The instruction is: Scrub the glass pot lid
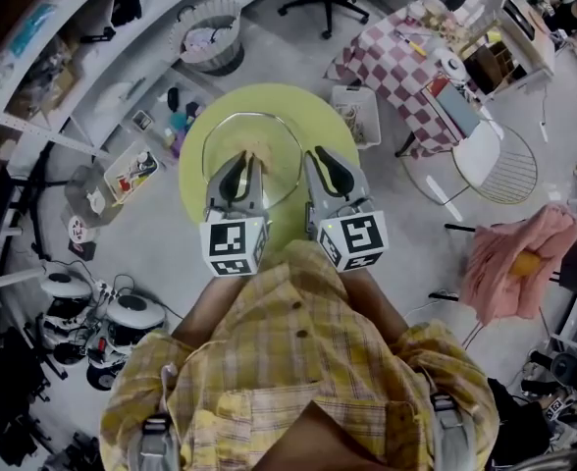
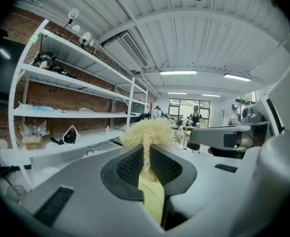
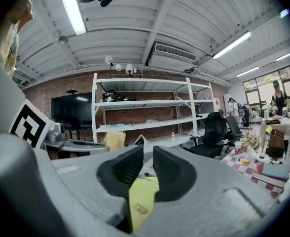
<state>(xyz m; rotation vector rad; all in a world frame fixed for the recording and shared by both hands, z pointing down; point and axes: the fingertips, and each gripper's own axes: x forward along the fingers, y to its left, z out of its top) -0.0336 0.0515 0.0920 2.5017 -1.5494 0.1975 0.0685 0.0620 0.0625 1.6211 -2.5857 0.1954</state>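
A glass pot lid (image 1: pixel 269 130) with a metal rim lies on the round yellow-green table (image 1: pixel 323 116). My left gripper (image 1: pixel 241 165) is over the lid, shut on a pale fibrous scrubber (image 1: pixel 259 153). In the left gripper view the scrubber (image 2: pixel 147 131) sticks up as a tuft beyond the closed jaws (image 2: pixel 147 159). My right gripper (image 1: pixel 323 160) hangs just right of the lid's rim. In the right gripper view its jaws (image 3: pixel 147 164) stand a narrow gap apart with nothing seen between them. The scrubber (image 3: pixel 114 138) shows off to their left.
A checked-cloth table (image 1: pixel 396 62) with clutter and a white wire chair (image 1: pixel 495 165) stand to the right, a pink cloth (image 1: pixel 519 258) further right. White shelving (image 1: pixel 92 67) runs along the left, a basket (image 1: pixel 210 32) sits behind the table, and helmets (image 1: pixel 122 317) lie on the floor.
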